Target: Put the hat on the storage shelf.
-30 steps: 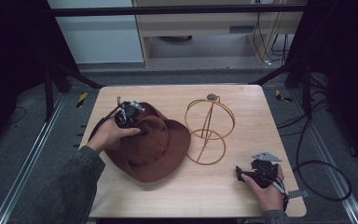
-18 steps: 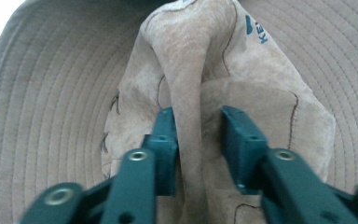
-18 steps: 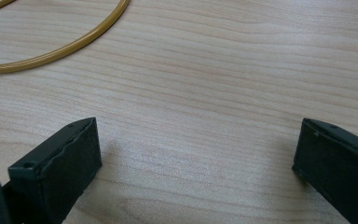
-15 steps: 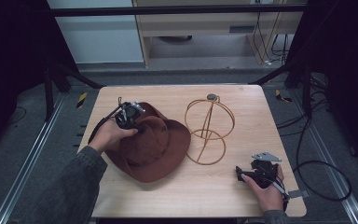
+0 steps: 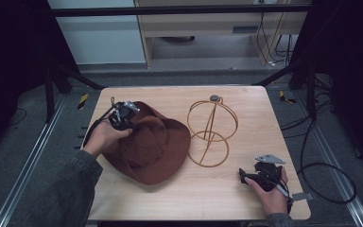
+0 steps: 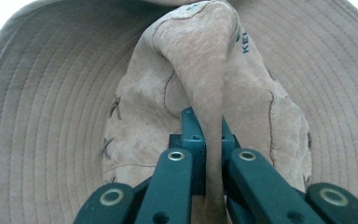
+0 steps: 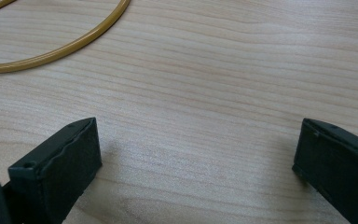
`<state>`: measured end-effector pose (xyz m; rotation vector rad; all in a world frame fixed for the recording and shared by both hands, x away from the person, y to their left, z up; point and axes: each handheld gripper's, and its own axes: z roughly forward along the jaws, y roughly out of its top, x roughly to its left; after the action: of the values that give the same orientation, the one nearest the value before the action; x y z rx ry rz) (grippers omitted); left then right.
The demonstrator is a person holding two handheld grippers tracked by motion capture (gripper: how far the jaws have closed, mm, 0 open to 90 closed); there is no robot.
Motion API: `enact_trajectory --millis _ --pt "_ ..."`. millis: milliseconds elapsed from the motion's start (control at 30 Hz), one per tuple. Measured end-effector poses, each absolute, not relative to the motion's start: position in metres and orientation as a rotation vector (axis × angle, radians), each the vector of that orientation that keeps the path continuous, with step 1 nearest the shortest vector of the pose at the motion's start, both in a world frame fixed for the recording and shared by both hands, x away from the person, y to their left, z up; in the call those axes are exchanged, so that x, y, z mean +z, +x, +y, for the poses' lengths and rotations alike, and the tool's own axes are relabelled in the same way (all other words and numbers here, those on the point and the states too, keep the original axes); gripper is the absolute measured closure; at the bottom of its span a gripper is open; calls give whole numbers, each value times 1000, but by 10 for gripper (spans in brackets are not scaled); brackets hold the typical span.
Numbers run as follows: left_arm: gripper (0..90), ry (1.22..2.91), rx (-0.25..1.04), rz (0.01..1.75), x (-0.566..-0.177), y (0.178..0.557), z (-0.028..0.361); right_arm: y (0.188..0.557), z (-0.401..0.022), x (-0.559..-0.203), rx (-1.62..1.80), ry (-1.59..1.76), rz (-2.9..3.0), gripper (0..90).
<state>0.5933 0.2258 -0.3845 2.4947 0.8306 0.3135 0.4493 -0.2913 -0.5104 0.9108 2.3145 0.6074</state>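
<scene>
**Hat pinched by the crown, stand sitting free**

While the brown hat [image 5: 146, 144] was lying on the left half of the wooden tabletop [image 5: 246, 101], its crown was being pinched by the left tool [image 5: 128, 124], which was held in the person's left hand [image 5: 105, 137]. Seen from the left gripper view, a raised fold of the crown [image 6: 205, 88] was squeezed tight between the two black jaws, with the stitched brim [image 6: 51, 107] spread out all around it. So that tool was closed down on the hat, no gap to be seen.

Just beside the hat, to its right, a gold wire hat stand [image 5: 211, 132] was standing upright, and the hat's brim was about touching its base ring.

Over at the near right corner, the right tool [image 5: 246, 178] was held low over bare wood by the right hand [image 5: 270, 194]. Its jaws were spread wide with nothing between them, and a curve of the stand's base ring [image 7: 65, 46] was caught in the right gripper view.
</scene>
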Motion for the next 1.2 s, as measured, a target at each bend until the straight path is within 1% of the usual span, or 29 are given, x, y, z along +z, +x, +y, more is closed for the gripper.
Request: enact_trajectory --millis 267,800,1067,1200 --pt "885 2473 341 807 -372 583 235 449 -291 -510 607 911 2314 7" --pt "886 2472 399 704 -332 541 252 449 -291 -510 608 911 2315 7" --pt "886 2448 389 690 -317 523 267 450 -291 -510 610 912 2314 7" --pt "886 2407 392 698 -311 518 273 450 -291 -510 610 912 2315 7"
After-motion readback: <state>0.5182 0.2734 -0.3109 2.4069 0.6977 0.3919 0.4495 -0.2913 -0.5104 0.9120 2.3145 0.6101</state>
